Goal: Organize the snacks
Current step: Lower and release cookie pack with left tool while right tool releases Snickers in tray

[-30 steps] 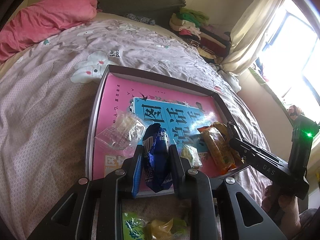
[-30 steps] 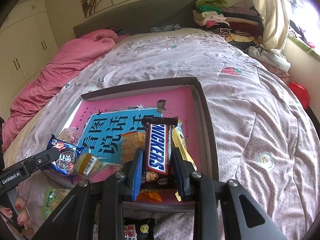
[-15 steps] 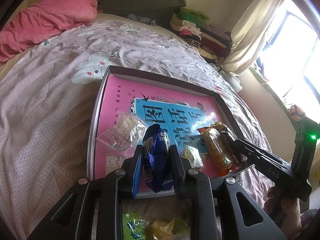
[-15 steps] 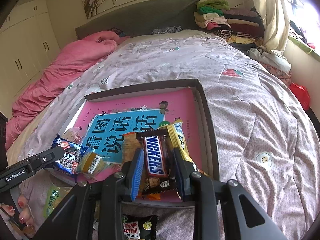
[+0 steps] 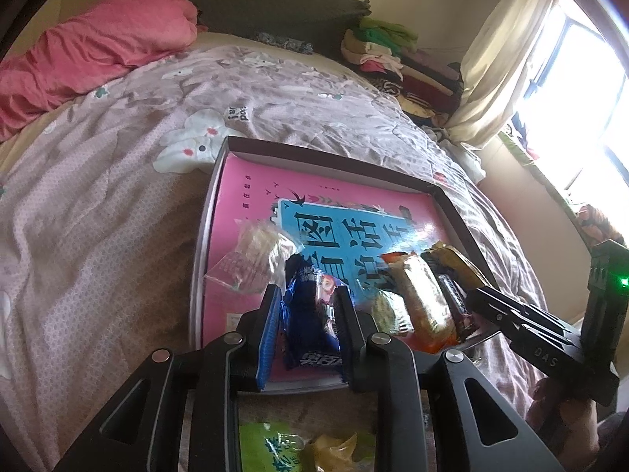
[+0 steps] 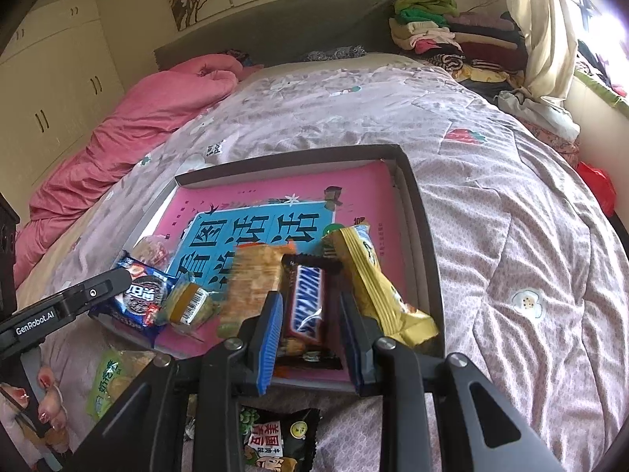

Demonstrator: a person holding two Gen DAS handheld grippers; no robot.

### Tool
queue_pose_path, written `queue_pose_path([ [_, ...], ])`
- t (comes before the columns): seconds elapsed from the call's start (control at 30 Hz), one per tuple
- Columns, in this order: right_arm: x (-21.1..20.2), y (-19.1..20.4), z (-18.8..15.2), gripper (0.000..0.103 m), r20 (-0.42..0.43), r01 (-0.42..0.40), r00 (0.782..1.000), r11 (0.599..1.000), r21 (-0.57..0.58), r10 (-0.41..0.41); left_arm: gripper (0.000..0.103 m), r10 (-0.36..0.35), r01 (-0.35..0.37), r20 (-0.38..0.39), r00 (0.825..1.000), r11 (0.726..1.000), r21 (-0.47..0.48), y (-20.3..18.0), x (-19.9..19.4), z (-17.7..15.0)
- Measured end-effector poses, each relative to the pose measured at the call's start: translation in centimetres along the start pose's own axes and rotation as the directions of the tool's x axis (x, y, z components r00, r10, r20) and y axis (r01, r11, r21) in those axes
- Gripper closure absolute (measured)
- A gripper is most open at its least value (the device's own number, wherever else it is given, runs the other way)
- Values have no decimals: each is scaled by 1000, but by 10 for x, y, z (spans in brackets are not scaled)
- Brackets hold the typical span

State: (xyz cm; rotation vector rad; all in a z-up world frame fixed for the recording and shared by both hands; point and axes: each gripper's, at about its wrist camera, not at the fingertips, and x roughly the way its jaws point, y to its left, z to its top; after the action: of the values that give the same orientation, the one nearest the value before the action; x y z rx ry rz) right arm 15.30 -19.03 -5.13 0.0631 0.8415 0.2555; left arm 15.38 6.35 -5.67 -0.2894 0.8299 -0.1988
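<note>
Left wrist view: the left gripper (image 5: 308,314) pinches a blue Oreo packet (image 5: 310,314), jaws just easing apart a touch. The right gripper (image 6: 308,314) clamps a Snickers bar (image 6: 308,299) over the tray (image 6: 426,244).

— The wrappers look like shiny plastic, the chocolate bar (image 6: 306,303) glossiest.
— And the tray (image 6: 422,236)? Matt card, with a smooth printed sheet (pink, slightly glossy). The bedspread (image 6: 511,204) is soft quilted cloth.
</note>
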Motion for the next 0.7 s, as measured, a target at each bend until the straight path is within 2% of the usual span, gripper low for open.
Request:
queue_pose_path([
  [0.43,0,1,0,74,-2,-1,1000,1000,2,1,69,18,-18,12,1000,999,27,-5,-7,4],
  [0.7,-4,1,-1,74,1,-9,1000,1000,10,9,57,22,-23,28,999,999,46,-11,-16,6],
])
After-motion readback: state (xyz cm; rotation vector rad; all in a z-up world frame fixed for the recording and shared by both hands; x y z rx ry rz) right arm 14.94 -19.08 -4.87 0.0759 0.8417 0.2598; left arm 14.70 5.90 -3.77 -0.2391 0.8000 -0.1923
